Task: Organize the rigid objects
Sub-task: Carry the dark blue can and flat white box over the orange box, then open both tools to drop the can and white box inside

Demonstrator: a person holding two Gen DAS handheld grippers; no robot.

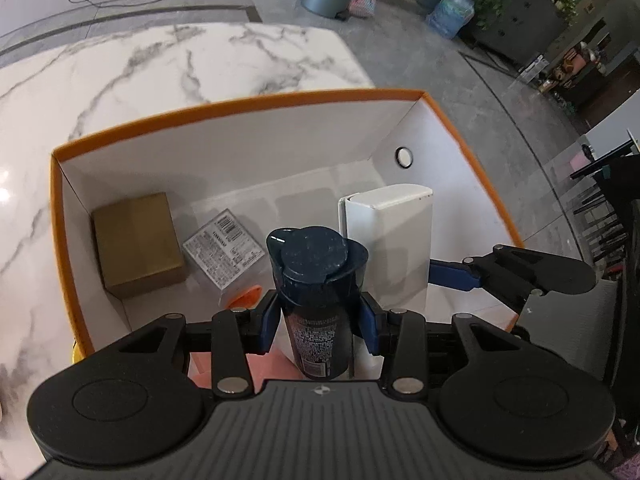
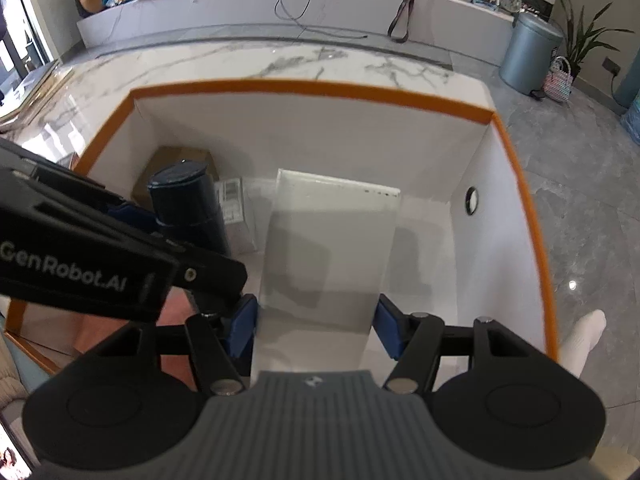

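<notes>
An open orange-rimmed box (image 1: 240,109) with white inside walls stands on the marble table; it also shows in the right wrist view (image 2: 312,89). My left gripper (image 1: 318,316) is shut on a dark blue bottle (image 1: 316,280), held upright inside the box; the bottle shows in the right wrist view (image 2: 188,204). My right gripper (image 2: 316,332) is shut on a tall white box (image 2: 328,248), standing in the orange box right of the bottle (image 1: 394,240). A brown carton (image 1: 136,244) and a small white labelled box (image 1: 224,252) lie on the box floor.
The marble table (image 1: 160,64) extends behind and left of the orange box. A pink sheet (image 1: 260,368) lies at the box's near floor. A round hole (image 1: 404,157) is in the right wall. A grey bin (image 2: 528,52) and grey floor lie to the right.
</notes>
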